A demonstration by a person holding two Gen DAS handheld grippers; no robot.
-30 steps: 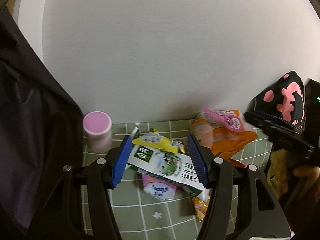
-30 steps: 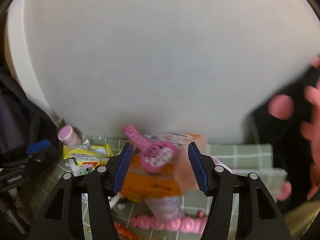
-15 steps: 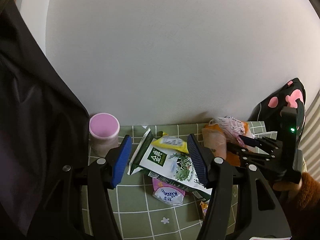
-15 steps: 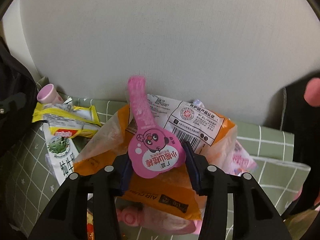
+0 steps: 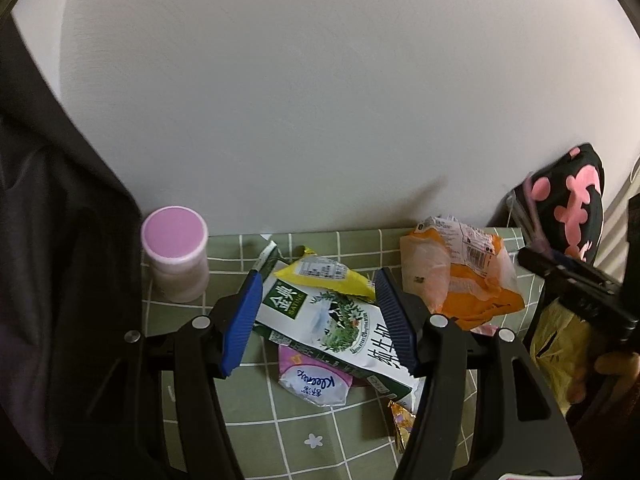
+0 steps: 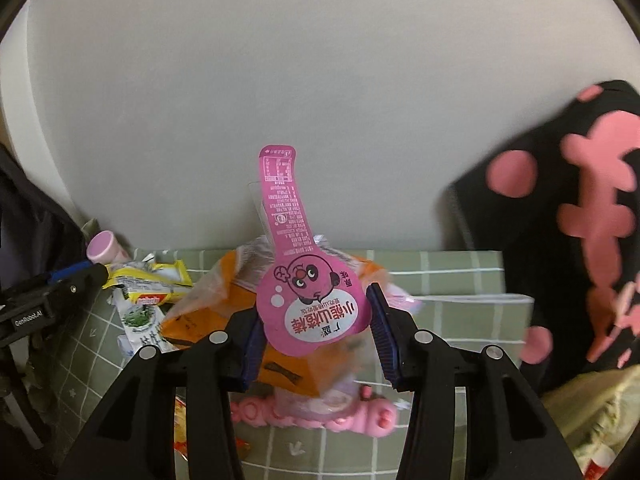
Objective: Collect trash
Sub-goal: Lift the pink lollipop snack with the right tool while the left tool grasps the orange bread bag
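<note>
Pink wrapper [image 6: 310,300] sits clamped in your right gripper [image 6: 316,330], jaws partly closed. Your left gripper [image 5: 320,322] stands half open around the milk carton [image 5: 340,328], pads apart.

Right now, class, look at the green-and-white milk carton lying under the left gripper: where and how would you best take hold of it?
Grip the milk carton across its narrow width, near the upper end by the logo, coming from above. It lies flat and slanted over a tissue pack, and the open left gripper already straddles that end. A yellow wrapper rests against its top, so probably close just below that.
</note>
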